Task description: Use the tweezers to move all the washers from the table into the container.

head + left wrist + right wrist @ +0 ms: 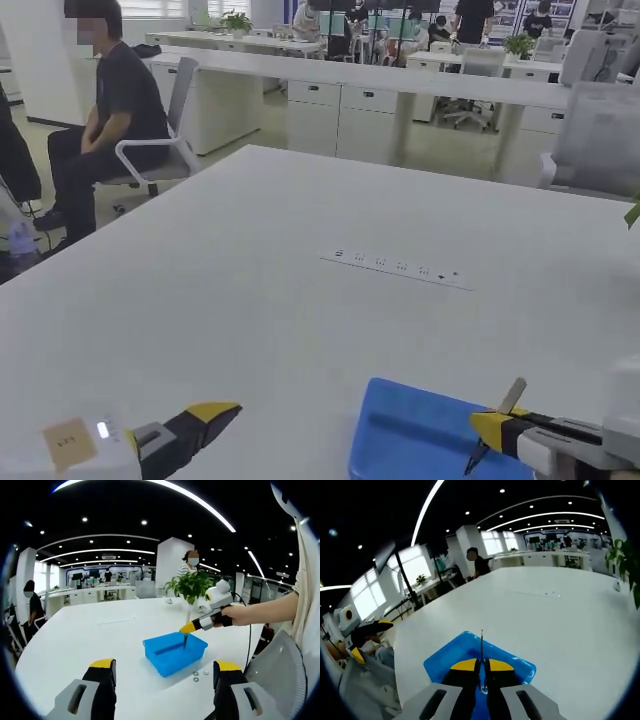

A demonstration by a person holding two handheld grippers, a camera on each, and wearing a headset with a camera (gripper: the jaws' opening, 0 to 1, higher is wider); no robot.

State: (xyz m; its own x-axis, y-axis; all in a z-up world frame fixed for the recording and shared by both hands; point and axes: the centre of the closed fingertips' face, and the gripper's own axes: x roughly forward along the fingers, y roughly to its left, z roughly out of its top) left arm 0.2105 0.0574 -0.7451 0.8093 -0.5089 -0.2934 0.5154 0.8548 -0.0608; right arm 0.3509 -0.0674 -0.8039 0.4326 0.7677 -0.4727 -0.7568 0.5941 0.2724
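Progress looked partial: 3 washers (196, 678) sat on the table (100, 640) just beside the blue container (410, 430), and I couldn't tell if any were inside. Right gripper (481, 666) was clamped on the tweezers (481, 642), tips over the container with no washer I could make out; left gripper (165, 664) hung wide open, empty.

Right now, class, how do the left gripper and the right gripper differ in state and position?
The left gripper stands open and empty; the right gripper is shut on the tweezers. The left gripper hangs over the table, short of the blue container; the right gripper holds the tweezers over that container. Both have yellow-tipped jaws.
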